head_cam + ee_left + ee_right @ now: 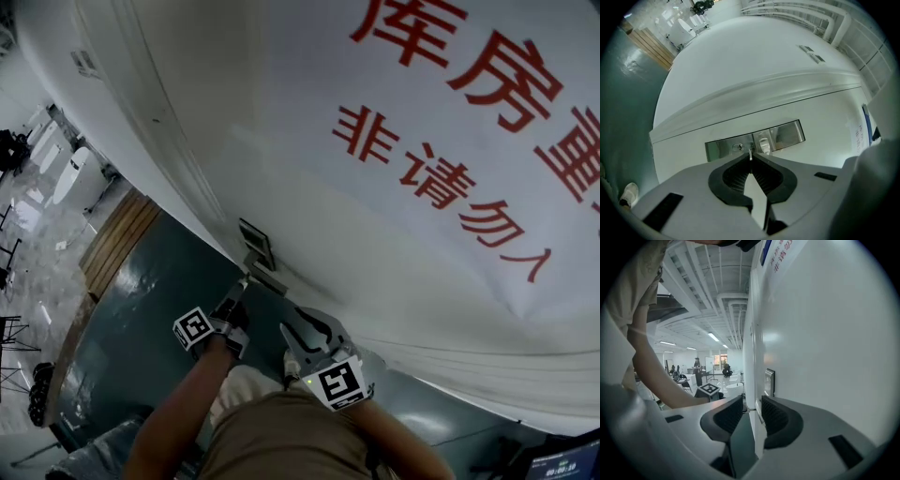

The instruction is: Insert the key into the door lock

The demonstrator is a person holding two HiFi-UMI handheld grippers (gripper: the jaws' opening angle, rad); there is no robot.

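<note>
While clamping the key (pixel 750 154) in the closed left gripper (pixel 751 157) to point its tip ahead, aiming near the keyhole (pixel 738 147) of the steel lock plate (pixel 787 133), not yet inserted; holding the right gripper (pixel 751 408) parted, empty, beside the door (pixel 825 333).

Dark grey-green floor (pixel 141 319) under the white door (pixel 281 112), wooden planks (pixel 117 246) laid in a band beside it, pale glossy flooring (pixel 37 225) beyond, white stands (pixel 70 173), perhaps seats, standing there, steel lock plate (pixel 787 135) set in the door
</note>
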